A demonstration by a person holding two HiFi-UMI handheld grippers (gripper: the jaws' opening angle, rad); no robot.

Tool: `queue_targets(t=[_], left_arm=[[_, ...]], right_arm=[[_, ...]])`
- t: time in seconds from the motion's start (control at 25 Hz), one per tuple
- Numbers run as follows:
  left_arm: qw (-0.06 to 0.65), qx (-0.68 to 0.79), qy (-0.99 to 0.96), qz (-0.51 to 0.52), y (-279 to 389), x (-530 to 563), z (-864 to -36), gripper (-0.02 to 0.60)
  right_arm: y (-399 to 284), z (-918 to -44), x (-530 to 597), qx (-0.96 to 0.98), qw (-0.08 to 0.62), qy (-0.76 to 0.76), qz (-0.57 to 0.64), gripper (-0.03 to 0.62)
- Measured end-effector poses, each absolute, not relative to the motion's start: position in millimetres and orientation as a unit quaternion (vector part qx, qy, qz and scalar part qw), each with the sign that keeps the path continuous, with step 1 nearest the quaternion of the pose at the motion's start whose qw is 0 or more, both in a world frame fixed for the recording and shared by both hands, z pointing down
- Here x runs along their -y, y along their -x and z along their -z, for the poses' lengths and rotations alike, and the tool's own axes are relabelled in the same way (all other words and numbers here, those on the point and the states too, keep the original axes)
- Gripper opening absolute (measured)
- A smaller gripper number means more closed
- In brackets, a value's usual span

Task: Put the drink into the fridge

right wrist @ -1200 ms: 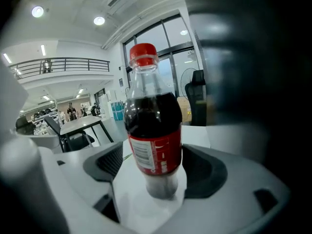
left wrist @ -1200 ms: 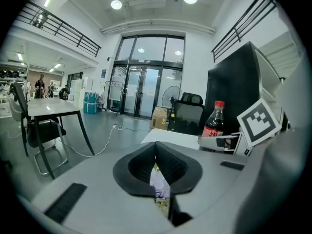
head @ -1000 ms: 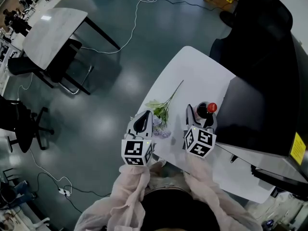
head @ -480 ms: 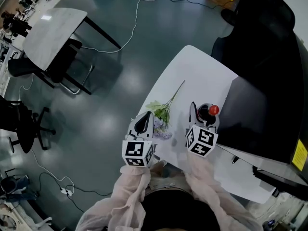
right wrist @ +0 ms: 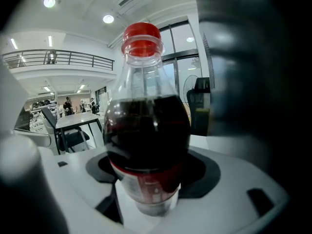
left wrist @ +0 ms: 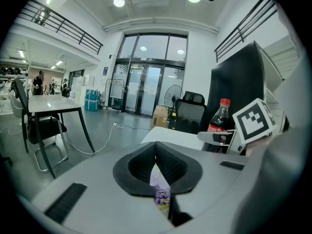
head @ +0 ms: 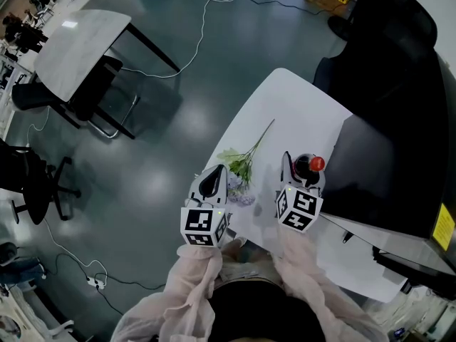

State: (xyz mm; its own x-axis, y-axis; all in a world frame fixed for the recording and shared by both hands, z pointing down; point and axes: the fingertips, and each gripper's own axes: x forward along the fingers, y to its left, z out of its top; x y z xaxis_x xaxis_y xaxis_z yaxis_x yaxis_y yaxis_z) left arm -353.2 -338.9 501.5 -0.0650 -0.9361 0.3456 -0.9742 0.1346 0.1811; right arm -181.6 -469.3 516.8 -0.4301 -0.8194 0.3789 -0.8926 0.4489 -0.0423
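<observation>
Head view: the cola bottle stands upright by the table's near edge, between the right gripper's jaws.
Left gripper view: the left gripper's jaws are together, over that edge.
Right gripper view: the jaws, just closing, press the bottle's sides.

glossy clr plastic bottle, matt wht table

Bright, even indoor light falls from round white ceiling lamps at eleven and one o'clock in the left gripper view. It leaves soft glare patches on the glossy grey-green floor. Both gripper views bend strongly and darken toward their rims. The close dark cola bottle with red cap looks slightly soft, perhaps out of focus.
</observation>
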Motion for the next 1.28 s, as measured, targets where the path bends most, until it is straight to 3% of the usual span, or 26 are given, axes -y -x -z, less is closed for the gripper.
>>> queue_targets(t=[1.28], left_arm=[[0.162,0.708,-0.686,-0.041,311.2,300.1,-477.6,0.011]], right_arm=[[179.0,-496.3,389.5,0.866,0.156,-0.460,-0.120,0.310]])
